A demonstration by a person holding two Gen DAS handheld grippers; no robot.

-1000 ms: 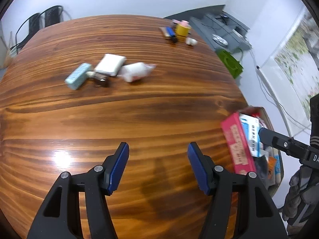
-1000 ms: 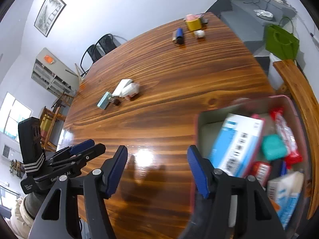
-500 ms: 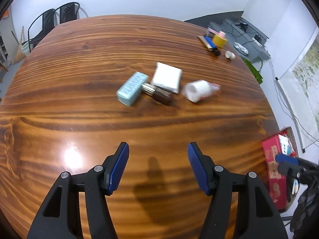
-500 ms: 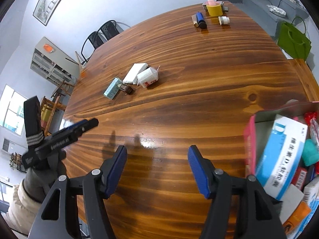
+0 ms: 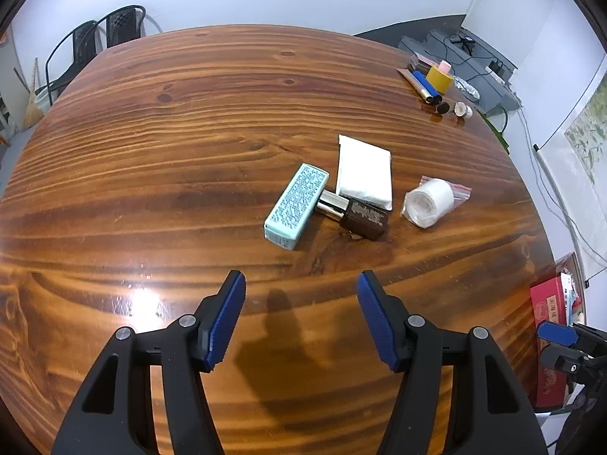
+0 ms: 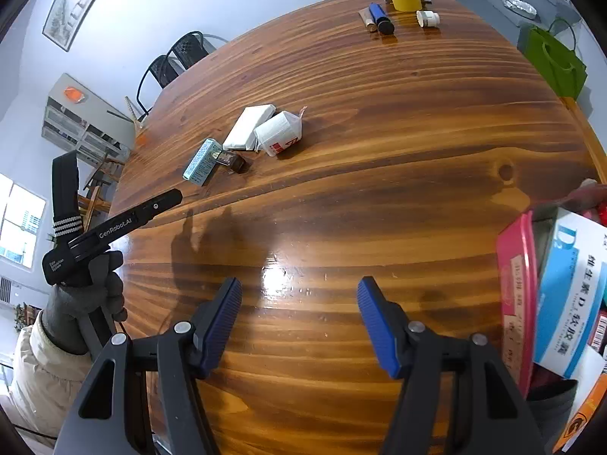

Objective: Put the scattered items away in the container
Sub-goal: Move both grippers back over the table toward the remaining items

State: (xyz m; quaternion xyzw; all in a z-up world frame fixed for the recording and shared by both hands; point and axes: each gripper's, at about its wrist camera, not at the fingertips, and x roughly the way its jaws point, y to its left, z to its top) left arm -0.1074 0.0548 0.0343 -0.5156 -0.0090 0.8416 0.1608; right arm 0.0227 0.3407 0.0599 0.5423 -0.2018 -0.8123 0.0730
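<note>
Left tongs (image 5: 301,318) are spread wide and empty, hovering over bare desk (image 5: 151,132) just short of the near cluster. Right tongs (image 6: 299,320) likewise wide apart, nothing between them, with the container (image 6: 516,303) at their right.

Cluster, mid-desk:
- teal box (image 5: 296,206), long side angled toward the left tongs
- dark bottle (image 5: 354,215) lying on its side, metallic cap end touching the teal box
- white packet (image 5: 365,176) just behind the bottle, touching it
- bagged white roll (image 5: 430,201) off to the right, apart from the rest

Second group at the far right edge: yellow tape roll (image 5: 439,79), blue tube (image 5: 426,87), small white cap (image 5: 463,110).

Handling guesses:
- teal box looks like light, stiff carton. Grip across the short width, mid-length; squeeze gently or it dents.
- bottle is probably glass, so heavier and slick, may roll. Take the squarish body, not the cap.
- white packet looks soft, will squash. Pinch an edge.
- bagged roll has a slippery film; grip the roll itself, not the loose bag tail.

Container sits at the near right desk edge, already well stocked (a blue-white carton stands up inside), so free space is tight.
</note>
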